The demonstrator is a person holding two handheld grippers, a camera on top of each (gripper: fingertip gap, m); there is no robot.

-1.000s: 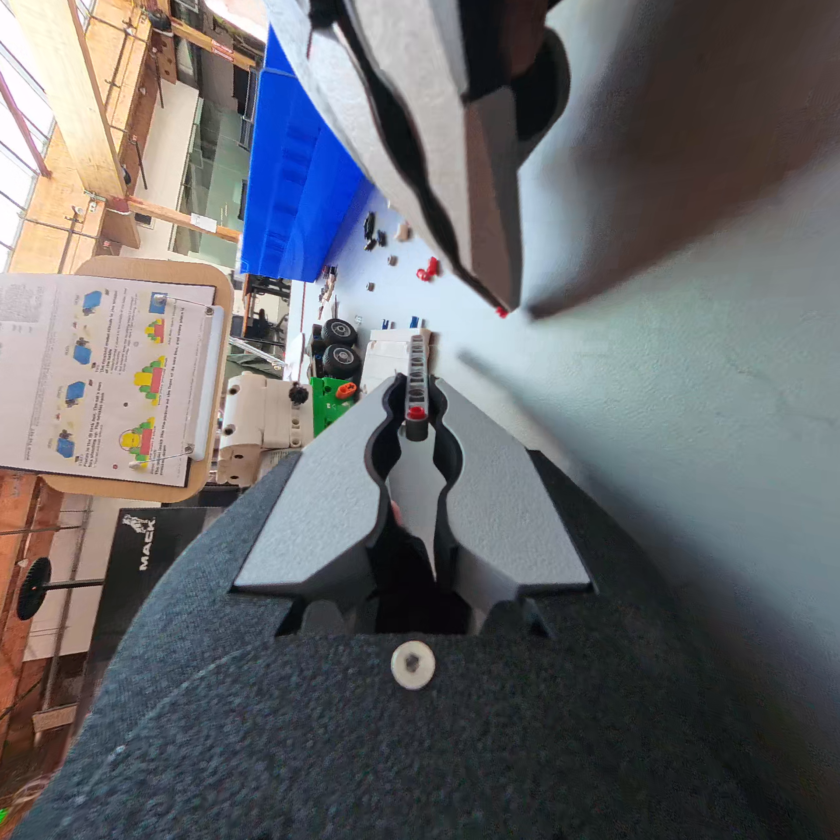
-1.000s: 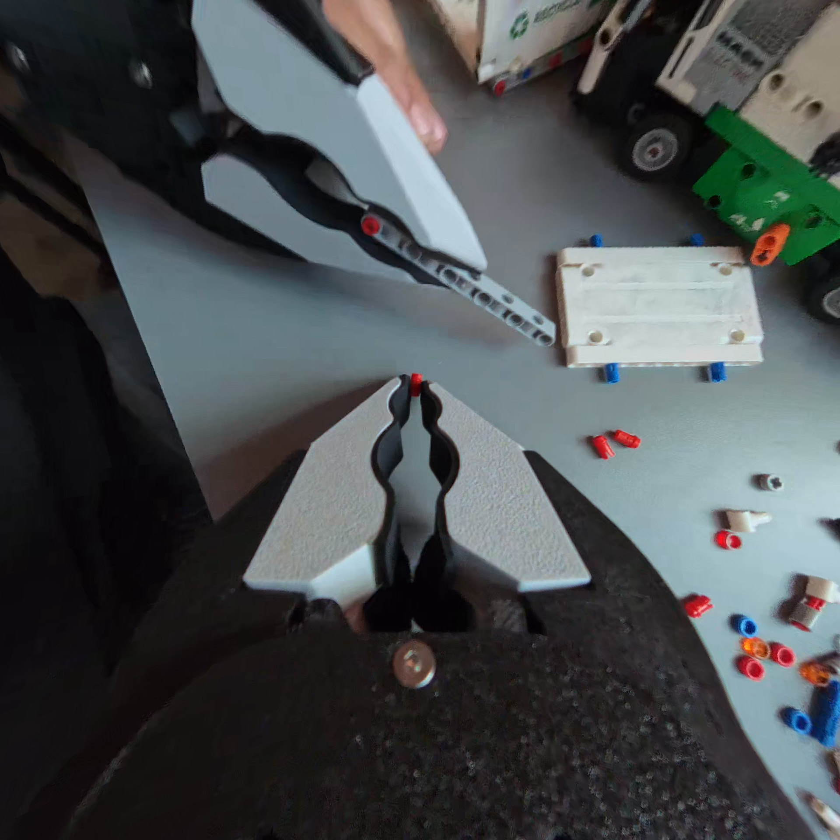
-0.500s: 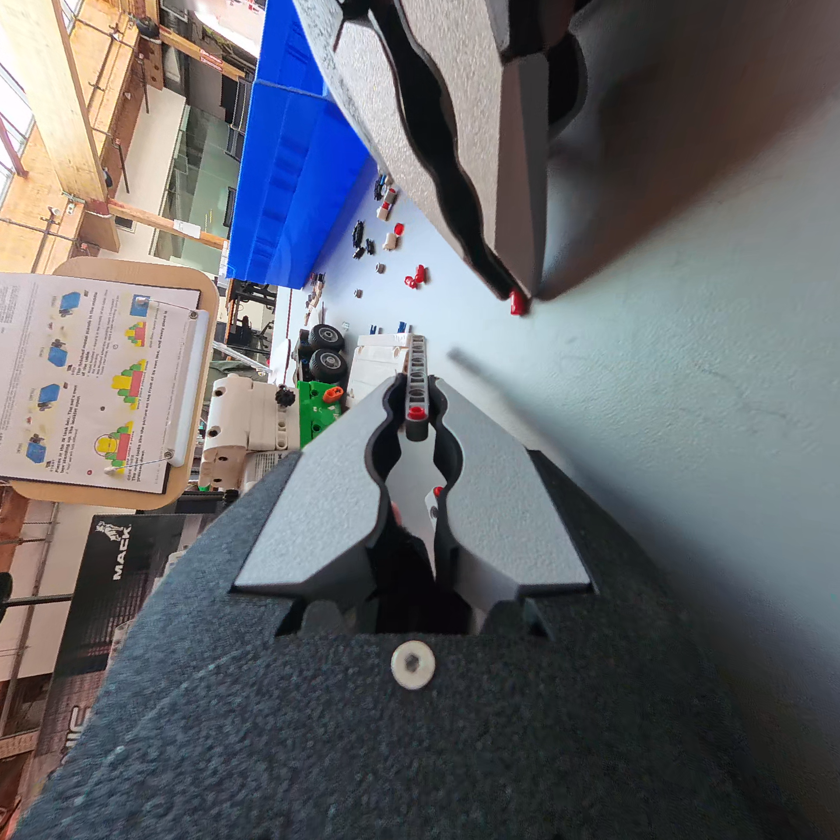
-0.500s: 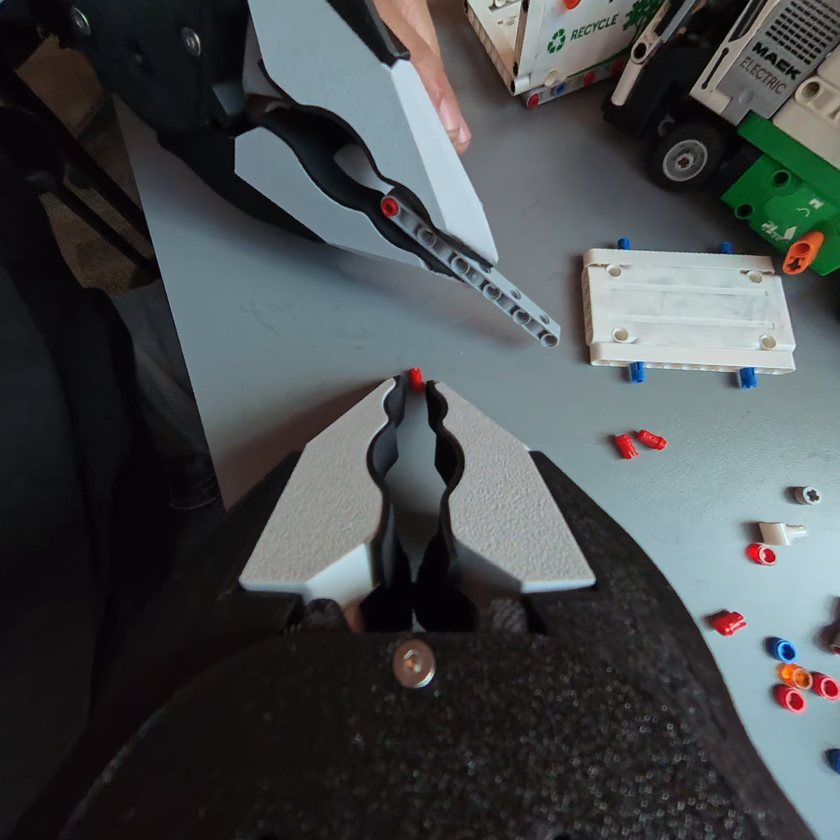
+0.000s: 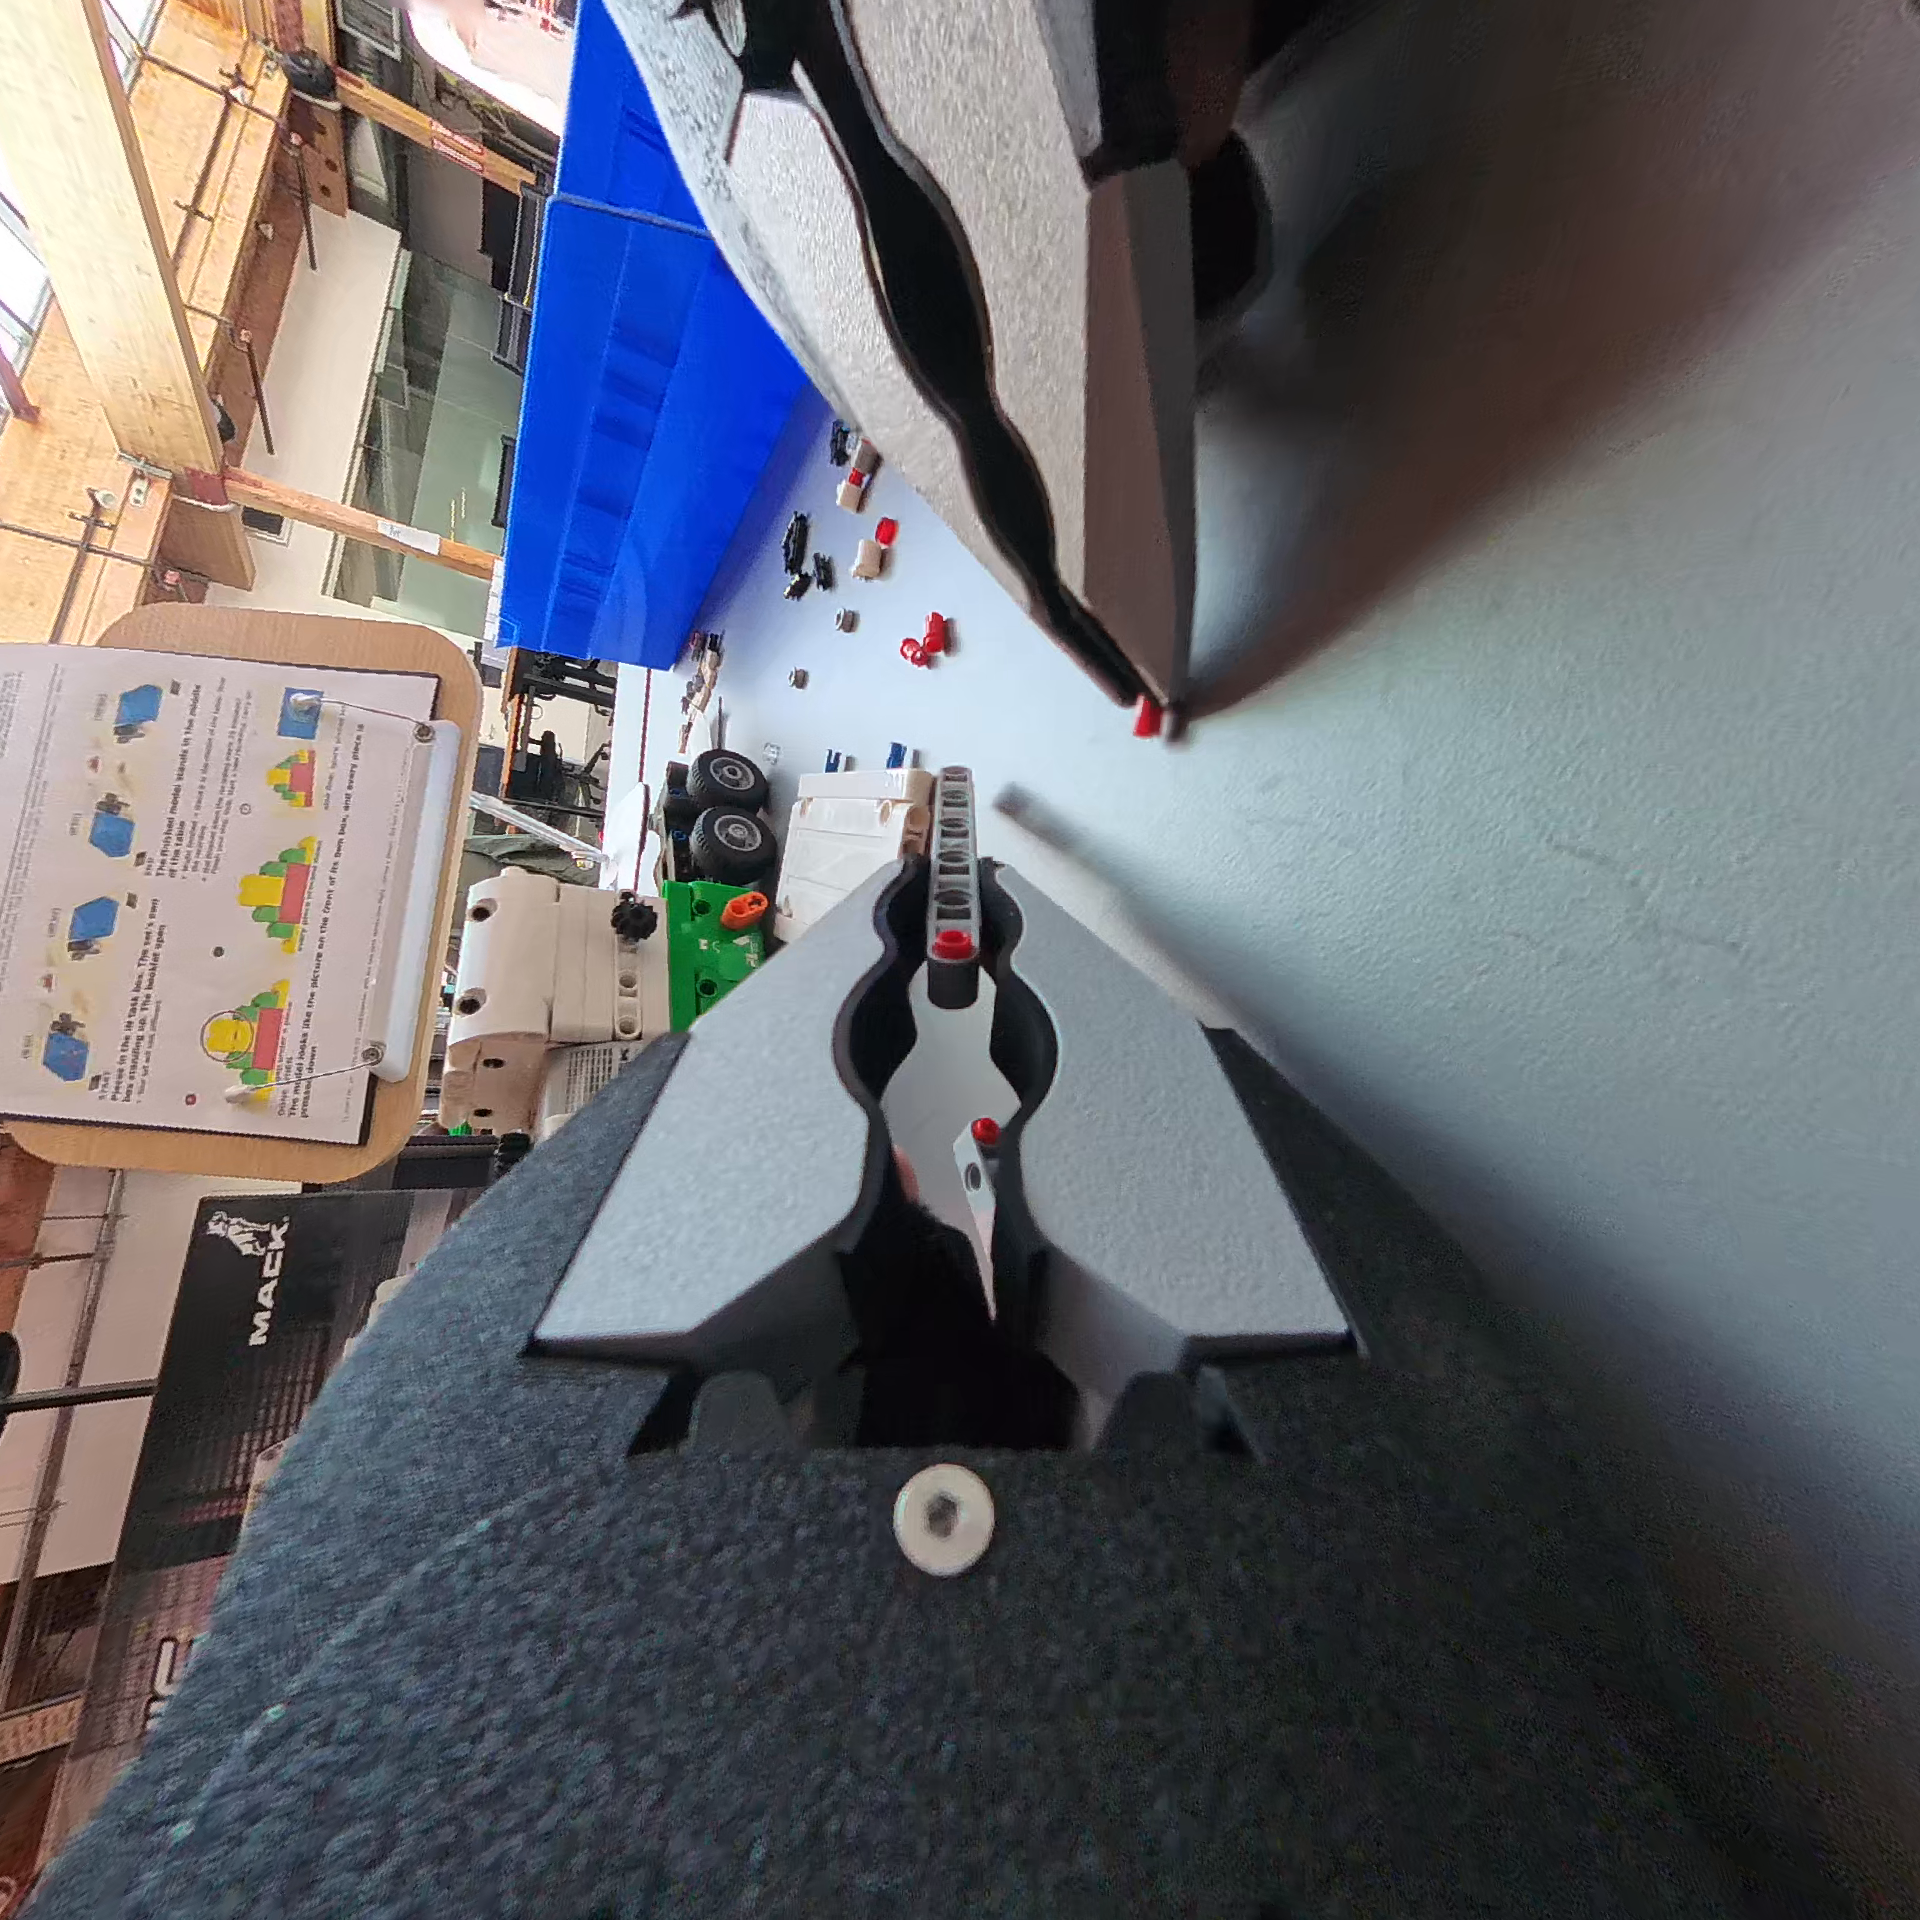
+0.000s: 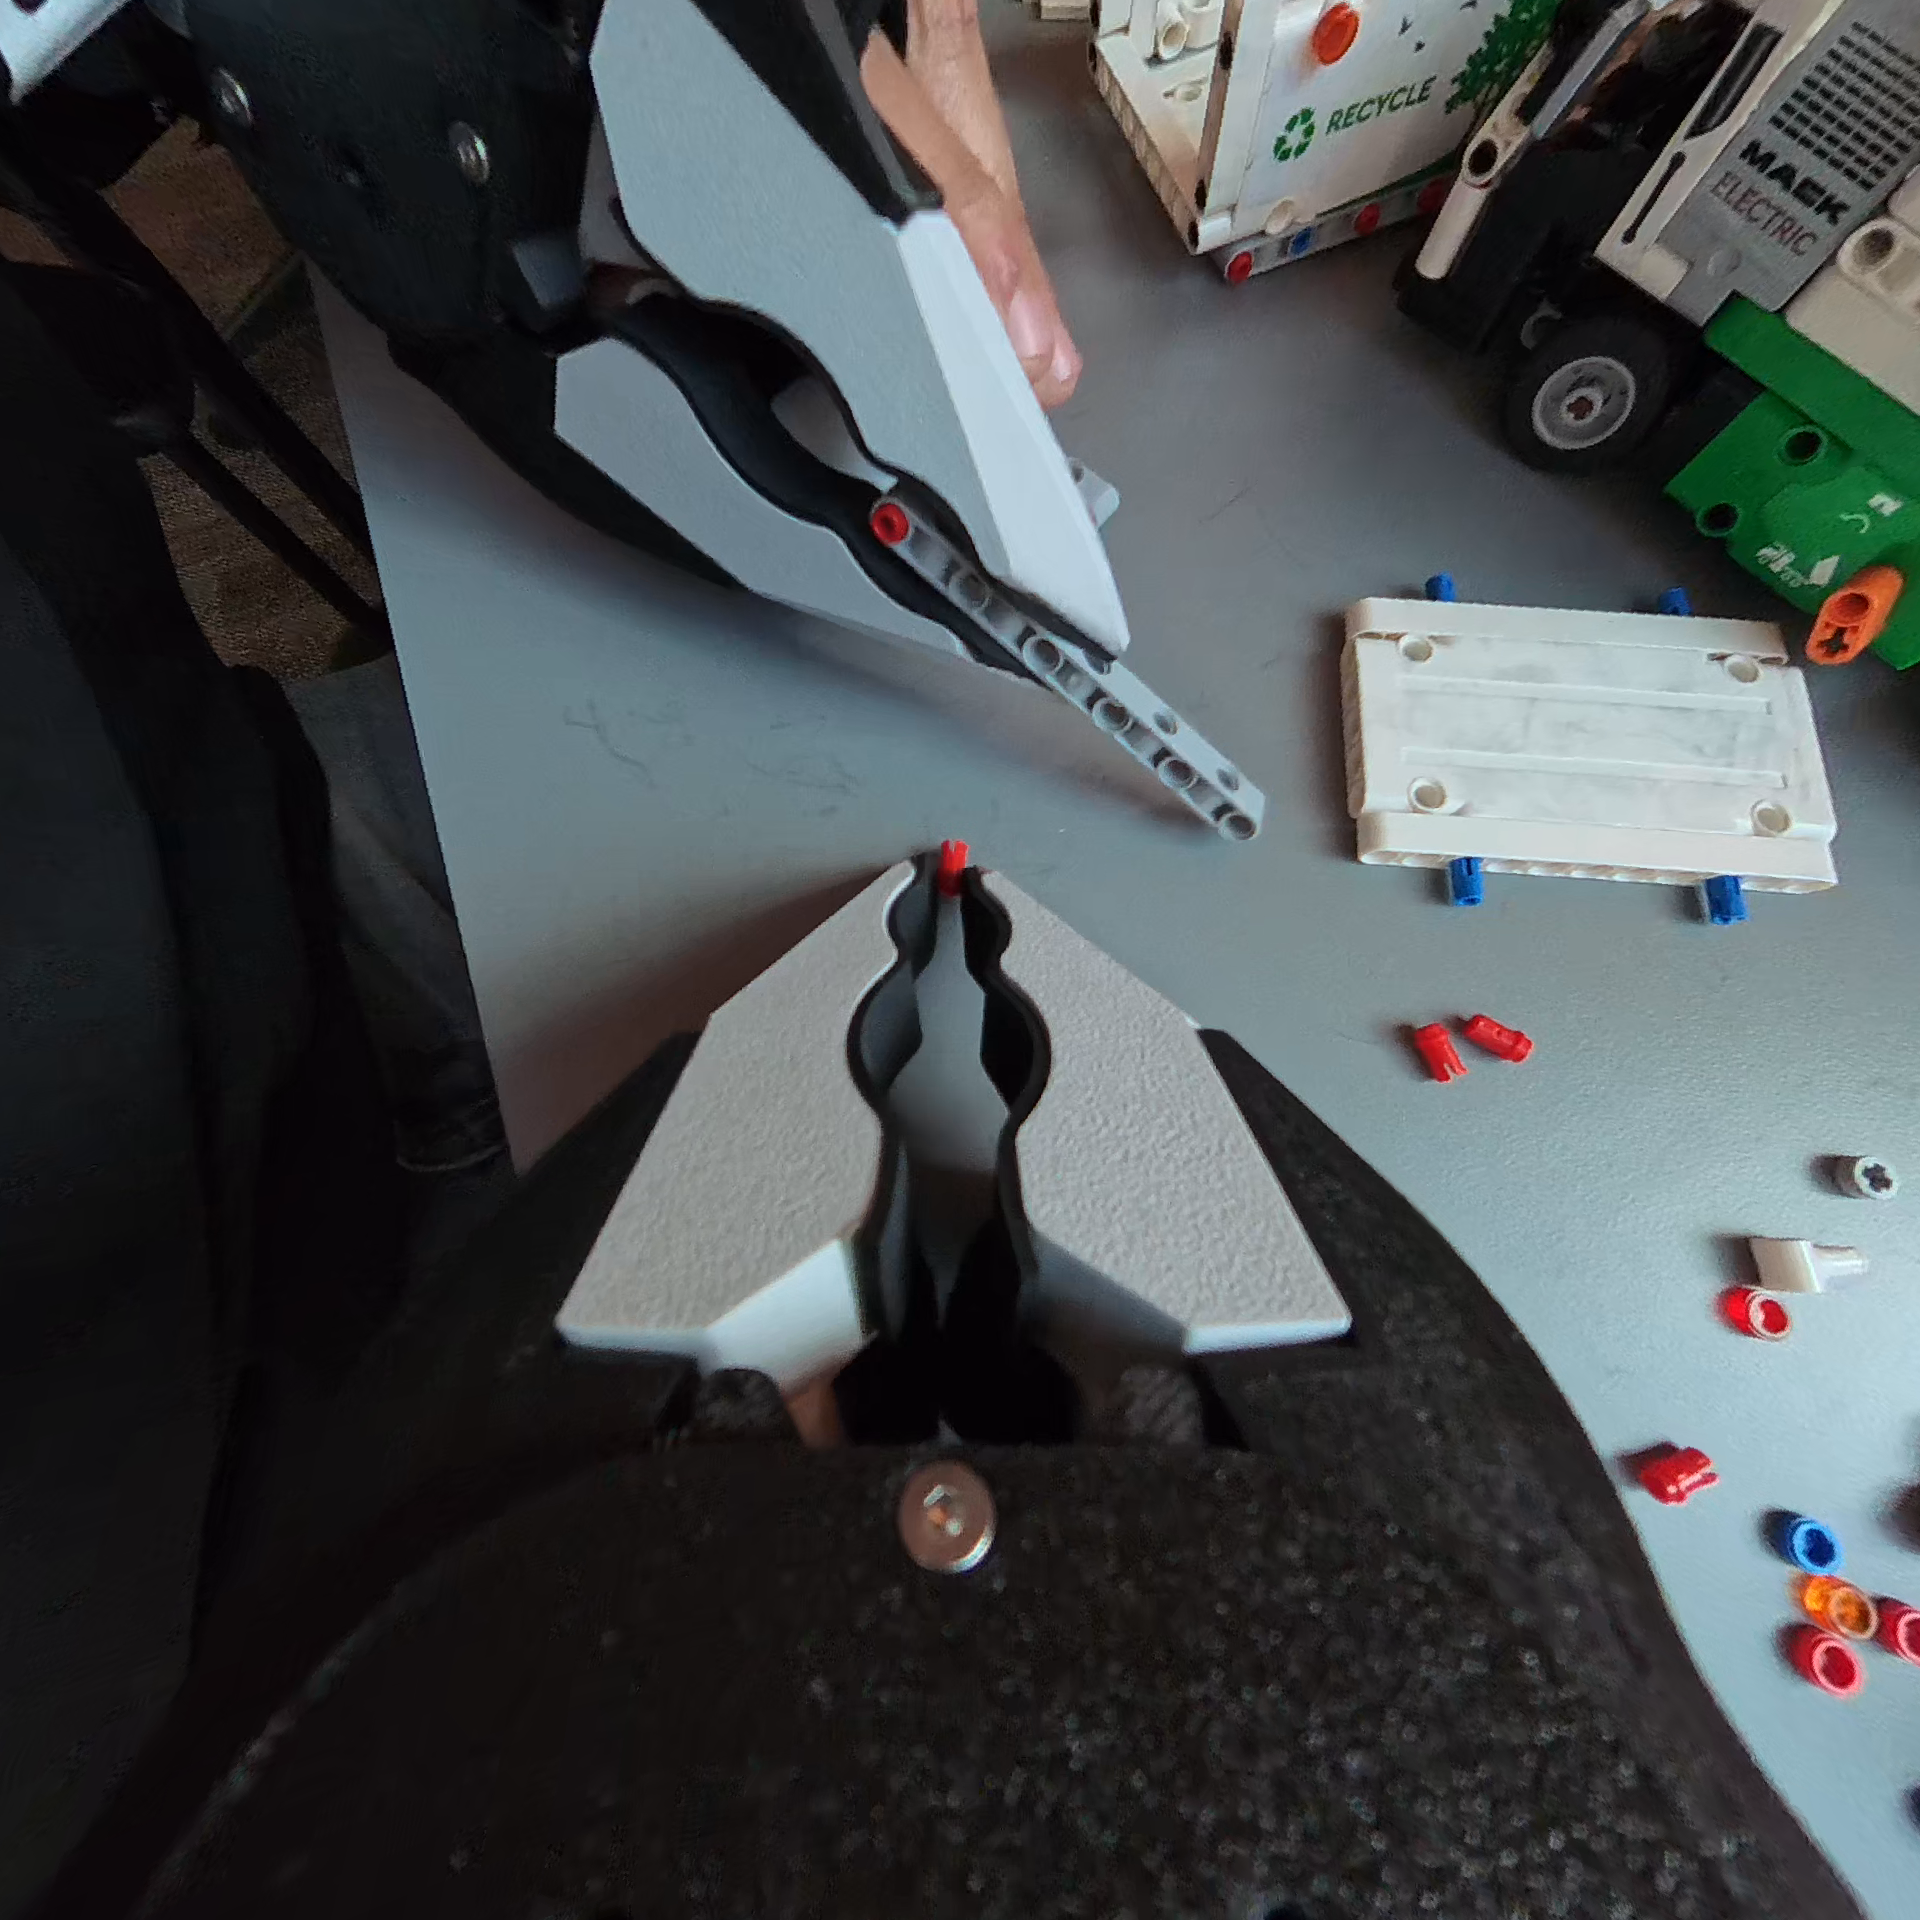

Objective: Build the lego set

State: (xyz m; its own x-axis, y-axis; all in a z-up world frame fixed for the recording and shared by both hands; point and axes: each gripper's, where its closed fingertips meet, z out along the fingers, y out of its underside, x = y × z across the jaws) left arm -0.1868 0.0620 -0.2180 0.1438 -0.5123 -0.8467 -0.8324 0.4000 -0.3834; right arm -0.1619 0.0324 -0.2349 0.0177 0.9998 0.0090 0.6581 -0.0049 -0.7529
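1. My left claw (image 5: 954, 883) is clamped on a grey holed beam (image 6: 1122, 717), which carries a red pin (image 6: 886, 522) at its gripped end and sticks out past the tips.
2. My right claw (image 6: 948, 868) is pinched shut on a small red pin (image 6: 950, 860) at its very tip.
3. The white panel (image 6: 1579, 743) lies flat on the grey worktop (image 6: 727, 748); the beam's free end is just beside the panel's near edge, apart from it.
4. Two loose red pins (image 6: 1465, 1044) lie near the panel's blue-pegged side.
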